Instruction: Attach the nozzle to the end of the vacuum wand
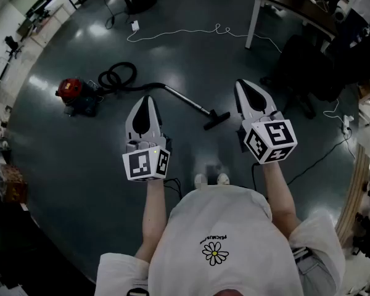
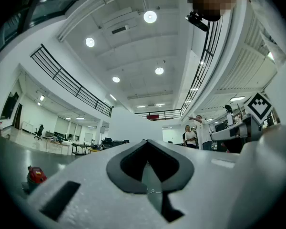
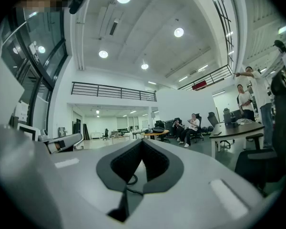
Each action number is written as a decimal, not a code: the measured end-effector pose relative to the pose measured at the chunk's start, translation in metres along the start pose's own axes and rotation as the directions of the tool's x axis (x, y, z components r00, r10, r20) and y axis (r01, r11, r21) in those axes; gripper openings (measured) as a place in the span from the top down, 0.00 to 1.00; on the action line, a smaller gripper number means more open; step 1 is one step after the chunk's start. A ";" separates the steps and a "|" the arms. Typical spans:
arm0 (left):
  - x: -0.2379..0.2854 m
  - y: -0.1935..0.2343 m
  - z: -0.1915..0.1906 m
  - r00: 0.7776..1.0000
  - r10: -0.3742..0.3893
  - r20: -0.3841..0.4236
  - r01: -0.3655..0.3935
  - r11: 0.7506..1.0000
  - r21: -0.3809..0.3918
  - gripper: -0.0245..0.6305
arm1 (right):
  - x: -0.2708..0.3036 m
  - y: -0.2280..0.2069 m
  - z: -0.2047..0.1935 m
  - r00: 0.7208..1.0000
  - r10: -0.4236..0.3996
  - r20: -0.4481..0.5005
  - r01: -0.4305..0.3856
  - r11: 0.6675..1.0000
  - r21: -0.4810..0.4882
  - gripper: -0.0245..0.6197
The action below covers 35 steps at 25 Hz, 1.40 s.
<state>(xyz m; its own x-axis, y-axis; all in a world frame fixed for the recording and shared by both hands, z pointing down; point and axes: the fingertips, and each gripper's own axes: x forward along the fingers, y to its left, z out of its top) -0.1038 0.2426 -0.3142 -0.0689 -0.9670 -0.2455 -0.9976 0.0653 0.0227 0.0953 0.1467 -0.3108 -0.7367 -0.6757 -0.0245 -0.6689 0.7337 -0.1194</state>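
Note:
A red canister vacuum (image 1: 76,95) sits on the dark floor at the left, with its black hose (image 1: 117,75) coiled beside it. The thin wand (image 1: 186,100) runs from the hose toward me, and a black floor nozzle (image 1: 216,119) lies at its near end; whether the two are joined I cannot tell. My left gripper (image 1: 149,99) and right gripper (image 1: 243,84) are held up in front of my chest, well above the floor, both shut and empty. The left gripper view shows shut jaws (image 2: 147,142) and the vacuum (image 2: 35,175) far off. The right gripper view shows shut jaws (image 3: 142,142).
A white cable (image 1: 191,32) snakes across the floor behind the vacuum. A white-legged desk (image 1: 283,5) and a black office chair (image 1: 308,73) stand at the back right, with a power strip (image 1: 347,121) nearby. People (image 3: 193,125) sit far across the hall.

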 end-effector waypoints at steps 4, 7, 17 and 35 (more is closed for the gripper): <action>0.004 0.001 -0.003 1.000 -0.006 -0.002 0.006 1.000 0.000 0.96 | 0.004 -0.002 -0.003 1.000 -0.002 -0.005 0.002 1.000 0.003 0.95; 0.006 0.004 -0.006 1.000 -0.006 -0.008 0.006 1.000 -0.003 0.96 | 0.008 -0.002 -0.006 1.000 0.000 -0.011 0.000 1.000 0.008 0.95; 0.016 0.034 -0.038 0.998 -0.036 -0.045 0.034 0.999 -0.037 0.96 | 0.036 -0.008 -0.033 0.998 0.008 -0.069 -0.005 0.999 0.045 0.95; 0.167 0.018 -0.570 0.740 -0.427 -0.520 0.633 0.702 0.325 0.71 | 0.210 -0.196 -0.465 0.917 0.044 -0.397 -0.028 0.999 0.045 0.81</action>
<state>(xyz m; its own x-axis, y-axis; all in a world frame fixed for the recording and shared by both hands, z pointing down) -0.1295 -0.0580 0.1976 0.3781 -0.8716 0.3121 -0.7459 -0.4865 -0.4548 0.0259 -0.1056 0.1691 -0.7438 -0.5592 0.3661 -0.6429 0.7483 -0.1634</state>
